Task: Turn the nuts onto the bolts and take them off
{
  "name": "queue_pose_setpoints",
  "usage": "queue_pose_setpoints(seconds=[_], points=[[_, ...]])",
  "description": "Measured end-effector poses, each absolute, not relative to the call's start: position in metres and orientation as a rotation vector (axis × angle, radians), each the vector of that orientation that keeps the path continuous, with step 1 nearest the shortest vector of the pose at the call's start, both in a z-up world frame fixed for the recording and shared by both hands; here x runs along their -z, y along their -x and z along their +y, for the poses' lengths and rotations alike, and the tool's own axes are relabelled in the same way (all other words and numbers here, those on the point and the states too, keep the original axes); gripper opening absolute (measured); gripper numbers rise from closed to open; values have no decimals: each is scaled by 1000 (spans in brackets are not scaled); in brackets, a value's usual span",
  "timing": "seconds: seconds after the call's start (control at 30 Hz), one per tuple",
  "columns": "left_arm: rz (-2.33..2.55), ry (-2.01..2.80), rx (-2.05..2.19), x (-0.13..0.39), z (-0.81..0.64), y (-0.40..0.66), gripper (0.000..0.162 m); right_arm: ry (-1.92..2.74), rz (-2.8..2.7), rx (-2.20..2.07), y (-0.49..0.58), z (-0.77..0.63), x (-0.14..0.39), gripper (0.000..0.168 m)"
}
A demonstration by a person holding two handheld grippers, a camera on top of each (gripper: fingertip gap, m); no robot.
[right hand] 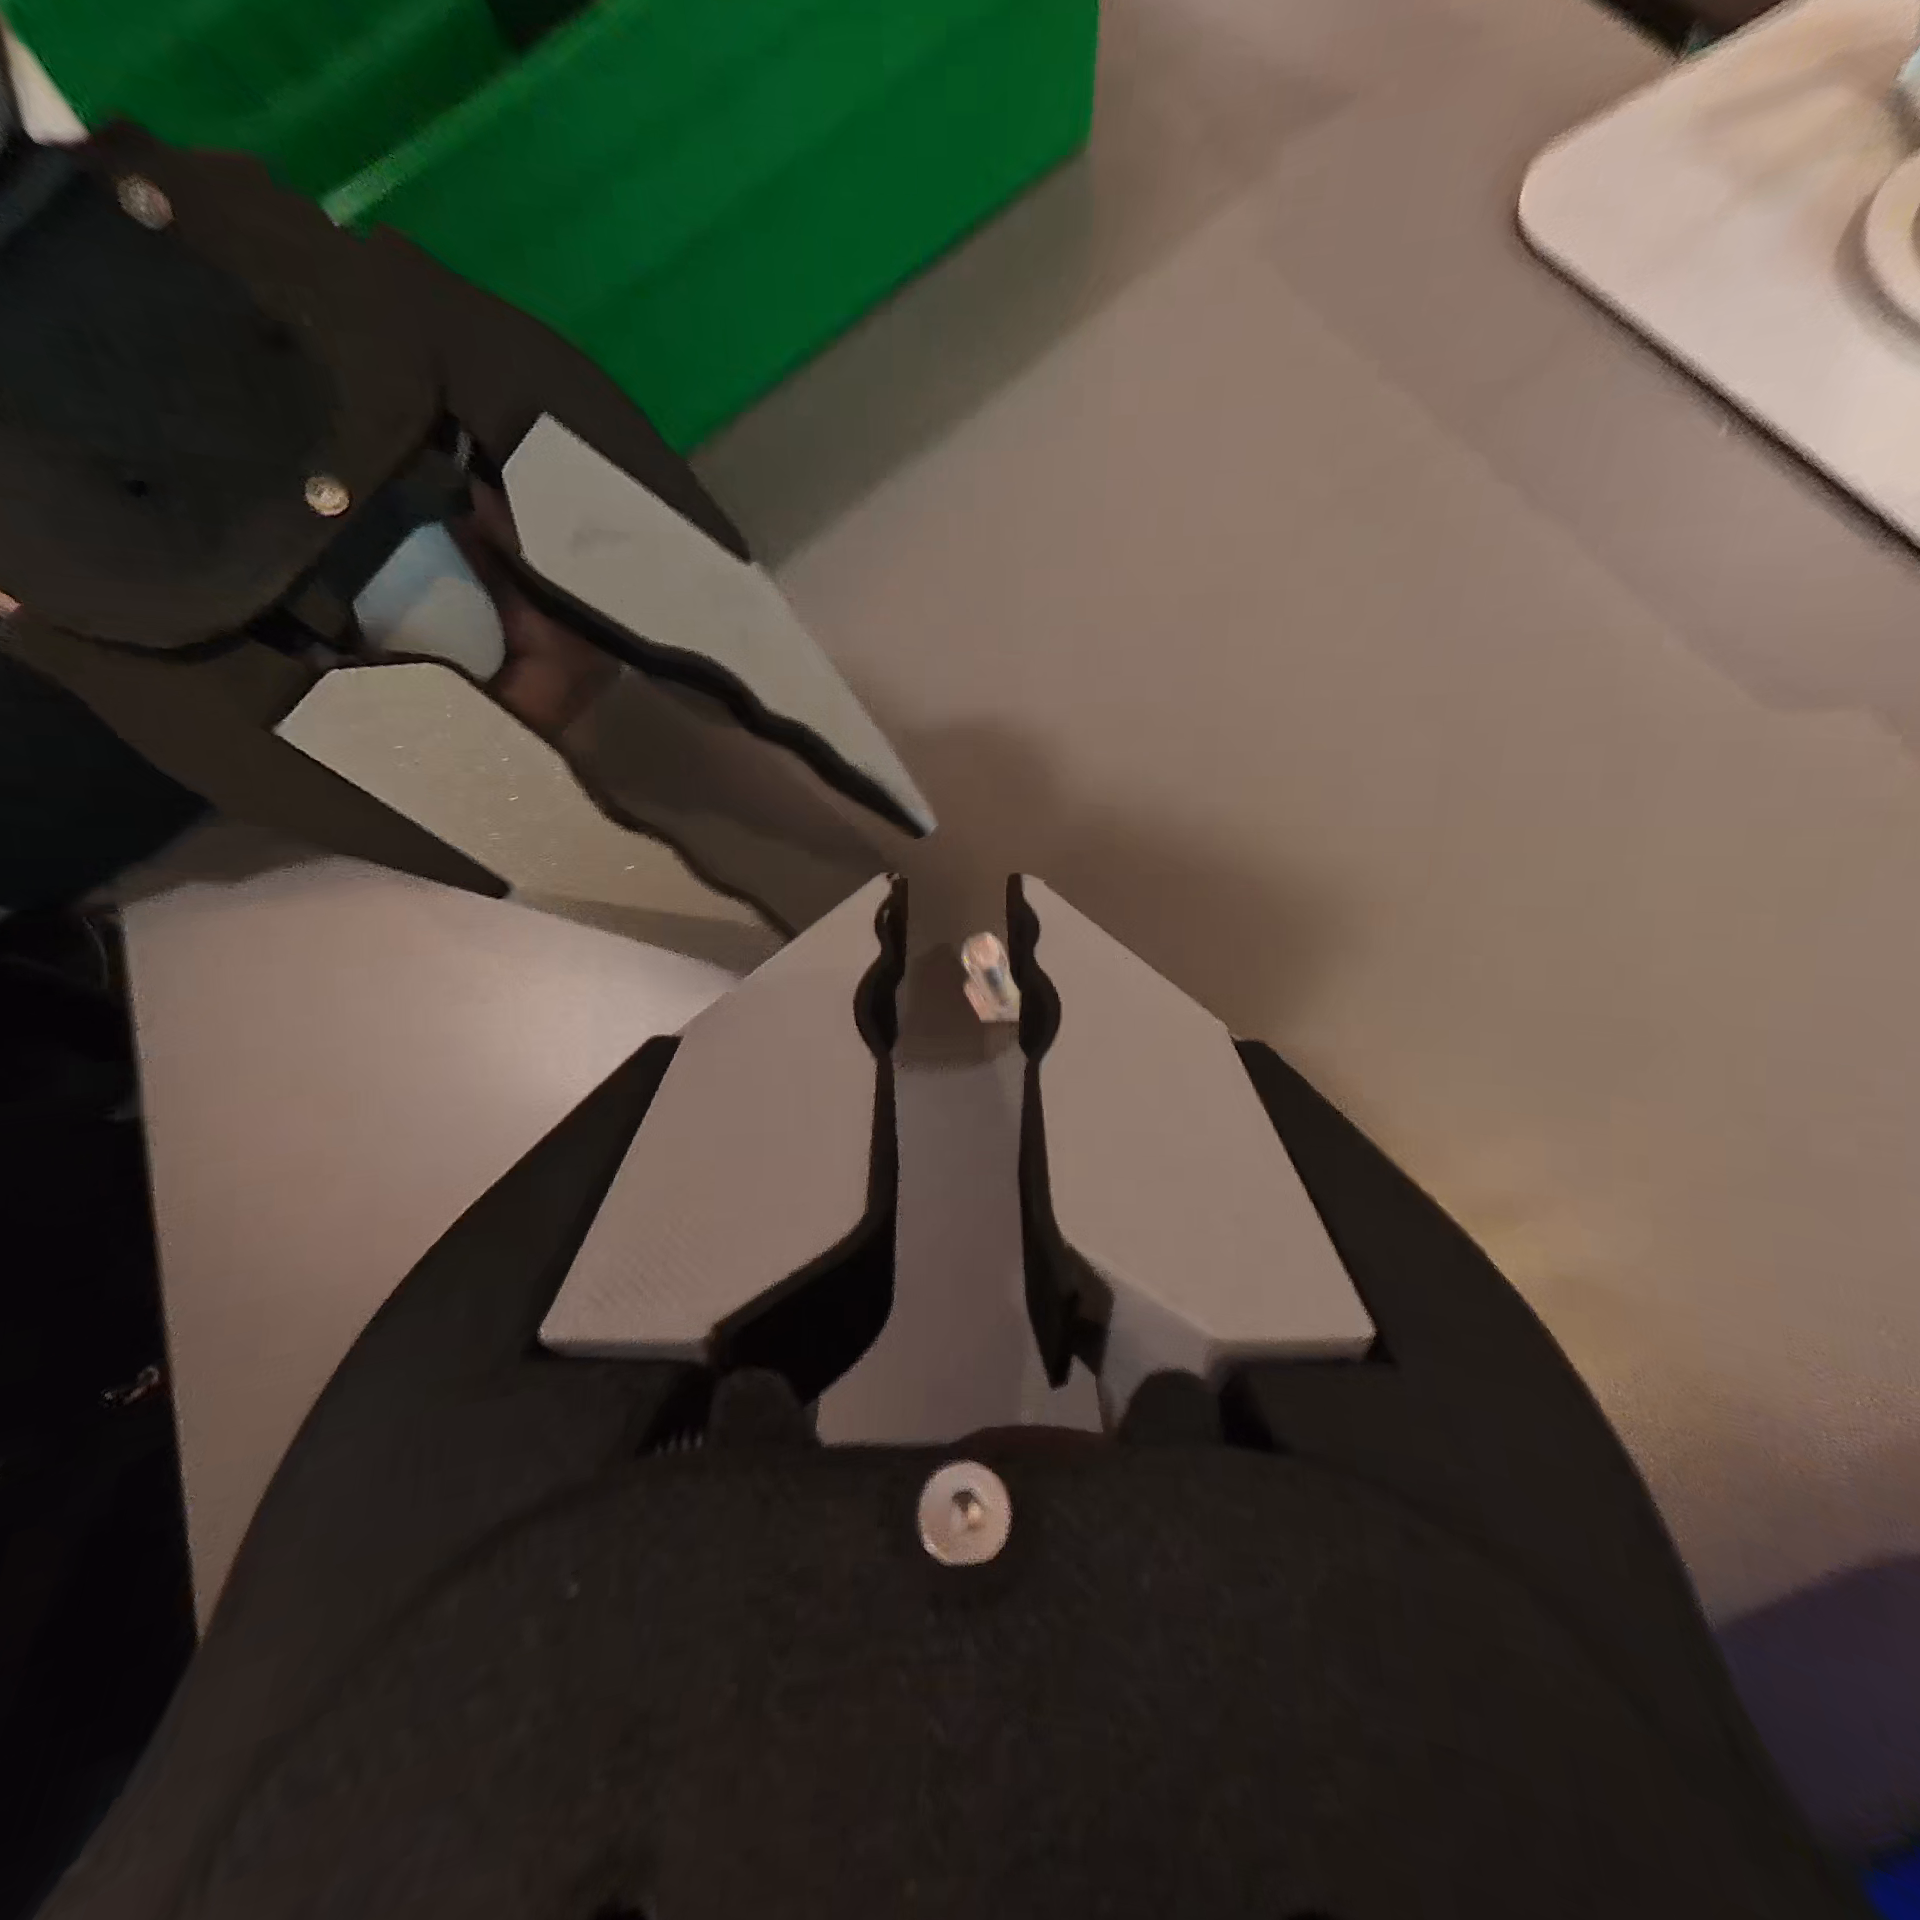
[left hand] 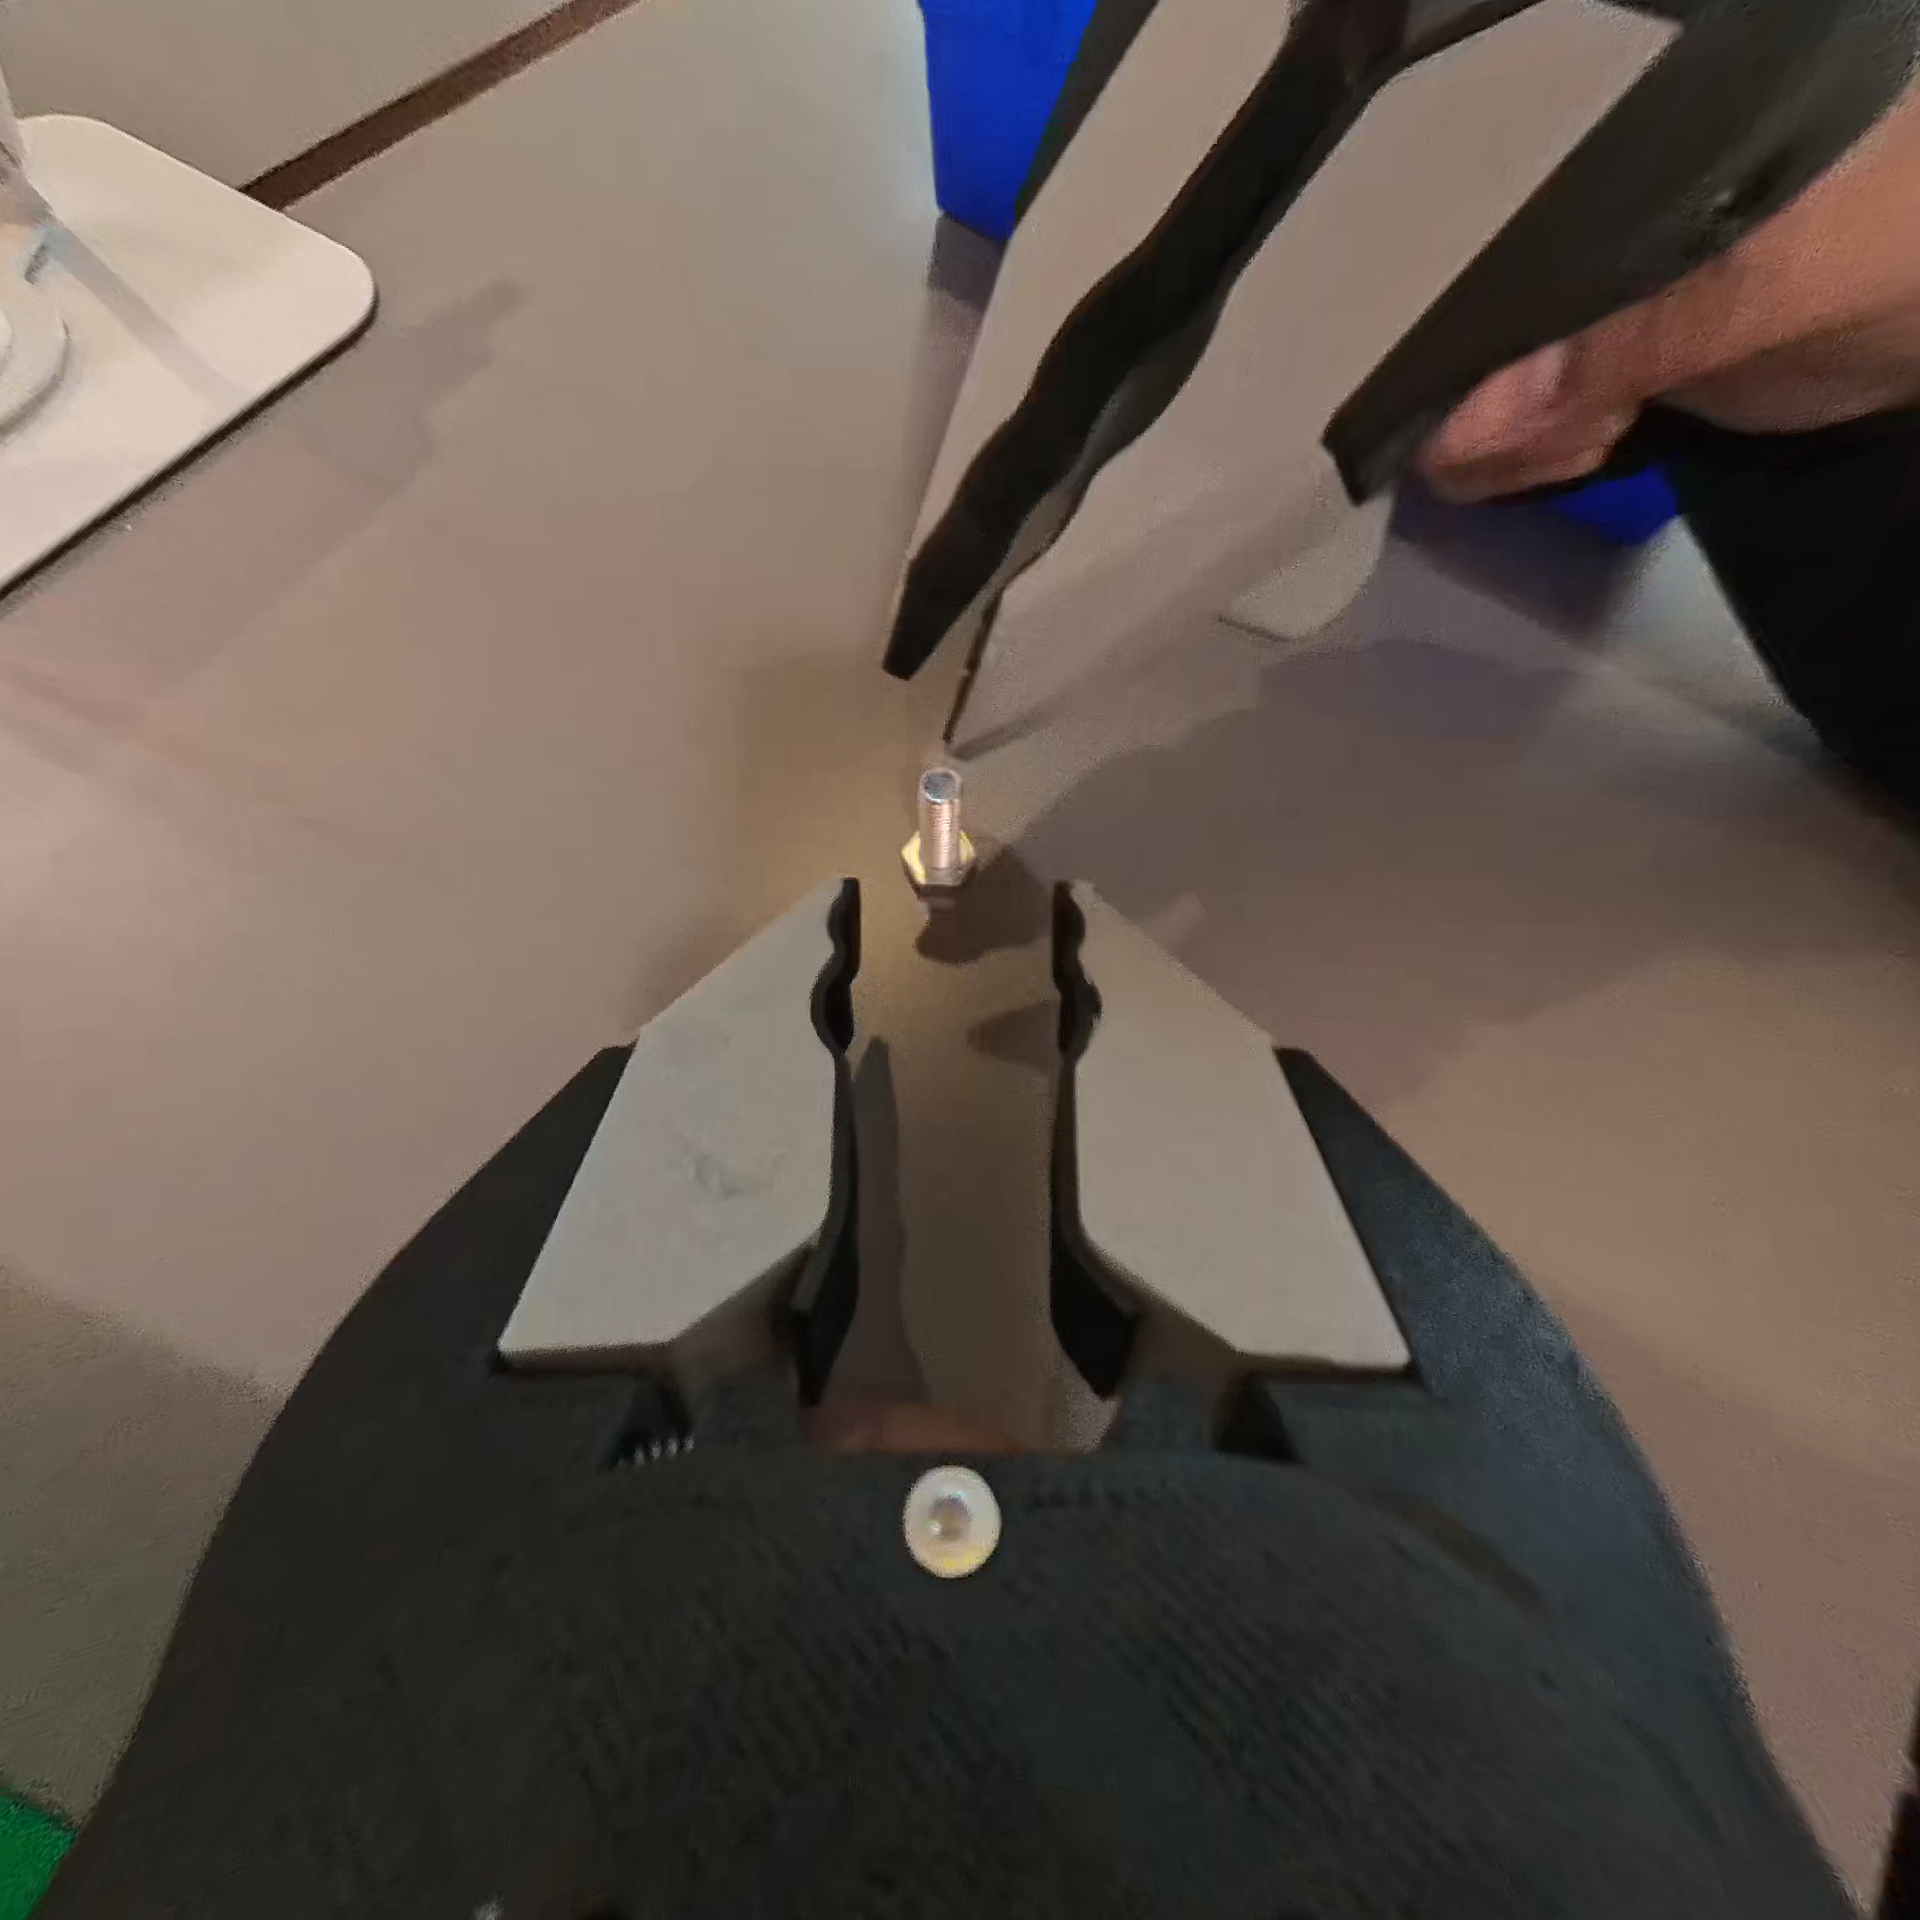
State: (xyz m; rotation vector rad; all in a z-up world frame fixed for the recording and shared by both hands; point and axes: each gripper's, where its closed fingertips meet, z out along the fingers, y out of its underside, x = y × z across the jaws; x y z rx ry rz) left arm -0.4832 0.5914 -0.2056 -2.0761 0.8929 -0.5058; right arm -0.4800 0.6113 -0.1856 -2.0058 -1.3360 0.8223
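One bolt (left hand: 938, 831) is standing upright on the grey counter (left hand: 520, 831), head down and threaded end pointing up, and one nut (left hand: 935, 860) is sitting low on its thread, close to the head. I am seeing only this one bolt and this one nut; no others are showing.

The left gripper (left hand: 954, 904) is waiting just in front of the bolt with its jaws released and holding nothing. The bolt is lying straight ahead of its opening, a little beyond the fingertips, so its long axis is crossing the line of the fingers.

The right gripper (right hand: 954, 899) is coming from above and from the other side, also released and empty. In its own view the bolt (right hand: 985, 975) is appearing between the two fingers, close to the right one, but I cannot tell if it is touching it.

The right gripper seems the nearer one, so I am judging that it is about to close on the nut or the thread.

A green bin (right hand: 665, 177), a blue bin (left hand: 987, 104) and one pale stand base (left hand: 156, 312) are standing well apart from the bolt.
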Motion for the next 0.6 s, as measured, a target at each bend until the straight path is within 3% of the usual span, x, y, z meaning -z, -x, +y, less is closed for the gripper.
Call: queue_pose_setpoints(seconds=[0.17,0.3,0.43,0.6], points=[[934,1990,518,147,541,521,43,1890,-1229,-859,481,621,160,21],[903,2038,271,106,533,611,38,1858,-1194,-858,483,623,154,21],[902,2302,171,132,529,695,38,1850,-1200,-854,486,623,156,21],[993,2573,166,201,525,731,34,1871,-1210,-865,490,622,165,21]])
